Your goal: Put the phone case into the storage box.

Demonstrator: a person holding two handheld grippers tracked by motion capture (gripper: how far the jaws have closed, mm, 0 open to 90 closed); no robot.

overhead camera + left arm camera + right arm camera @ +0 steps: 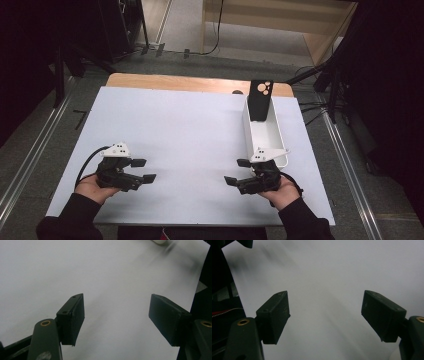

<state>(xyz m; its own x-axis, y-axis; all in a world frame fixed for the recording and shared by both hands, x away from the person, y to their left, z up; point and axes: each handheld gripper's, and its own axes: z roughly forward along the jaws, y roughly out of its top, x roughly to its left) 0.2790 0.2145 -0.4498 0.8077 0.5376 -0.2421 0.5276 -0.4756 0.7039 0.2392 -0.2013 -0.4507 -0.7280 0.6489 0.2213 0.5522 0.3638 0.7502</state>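
Both hands rest low on the white table sheet point(190, 130), so the work seems at a pause or a start. The left gripper point(143, 170), lower left, and the right gripper point(237, 171), lower right, have jaws apart and empty. Nearest, at right of centre, a black flat phone-like slab point(260, 100) stands leaning in a long white plastic bin point(276, 136). Next, the right gripper likely must rise over the bin's rim.
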